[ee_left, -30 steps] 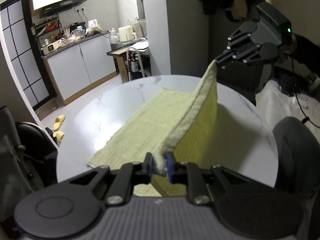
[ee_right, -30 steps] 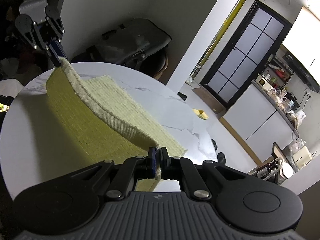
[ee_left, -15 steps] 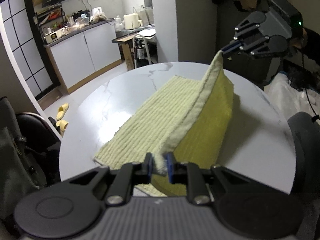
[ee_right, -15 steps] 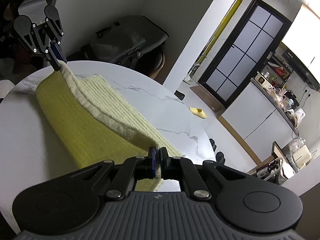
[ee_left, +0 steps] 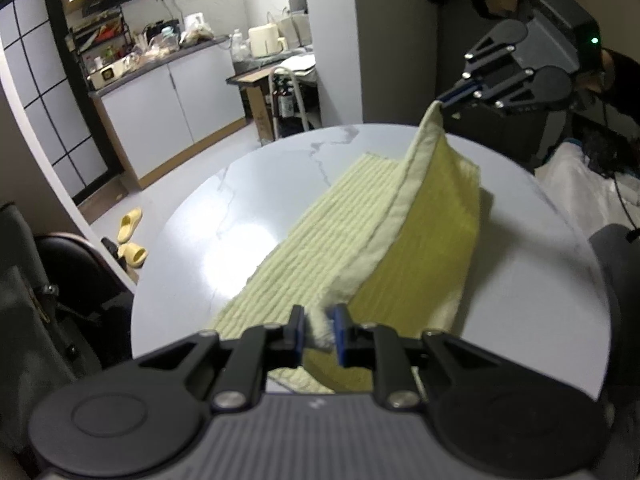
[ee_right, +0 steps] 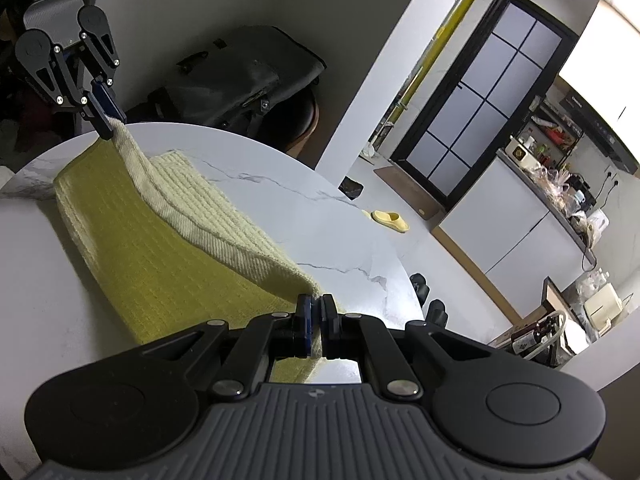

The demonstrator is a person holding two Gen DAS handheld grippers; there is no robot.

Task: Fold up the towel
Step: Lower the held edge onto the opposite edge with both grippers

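Now towel (ee_left: 416, 248) edge between both jaws

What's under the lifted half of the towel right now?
Under the raised flap of the towel only its own brighter yellow underside shows, arching over the marble table. The tabletop directly beneath the flap is covered, so anything lying there cannot be seen.

A lived-in home, with a small kitchen opening off a dining area. A round white marble-patterned bench (ee_left: 224, 216) stands in the foreground. Behind it run white base cabinets (ee_left: 168, 108) under a dark cluttered worktop (ee_left: 160, 56) with a cream electric kettle (ee_left: 262, 40) and a wire rack of jars (ee_left: 100, 40). Yellow foam slippers (ee_left: 130, 236) lie on the pale grey floor (ee_right: 404, 208). A black-framed door with frosted panes (ee_right: 484, 108) stands beside the cabinets.
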